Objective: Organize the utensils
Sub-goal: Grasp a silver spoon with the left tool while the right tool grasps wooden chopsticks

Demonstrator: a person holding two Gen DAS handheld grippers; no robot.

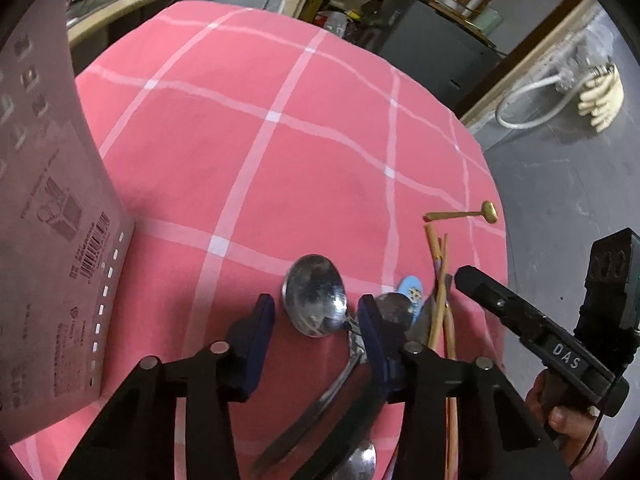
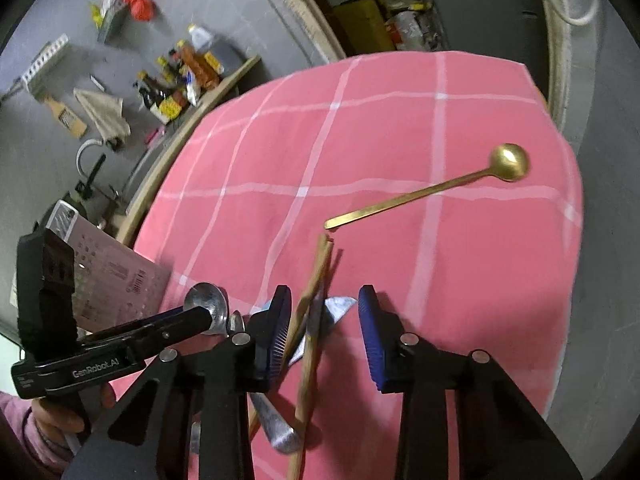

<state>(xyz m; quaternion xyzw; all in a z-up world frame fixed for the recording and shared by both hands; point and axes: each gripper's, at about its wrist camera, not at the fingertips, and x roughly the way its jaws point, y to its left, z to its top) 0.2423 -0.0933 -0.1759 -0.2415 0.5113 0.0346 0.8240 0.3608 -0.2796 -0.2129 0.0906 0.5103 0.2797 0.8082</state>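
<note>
Left hand-held gripper (image 1: pixel 316 316) hangs released over the shiny steel spoon (image 1: pixel 314 296) on the near tabletop (image 1: pixel 280 152): stiff, slippery, best pinched at its neck. Right hand-held gripper (image 2: pixel 324 324), also released, straddles light wooden chopsticks (image 2: pixel 316 276); slim brass spoon (image 2: pixel 424 192) lies farther right.
</note>
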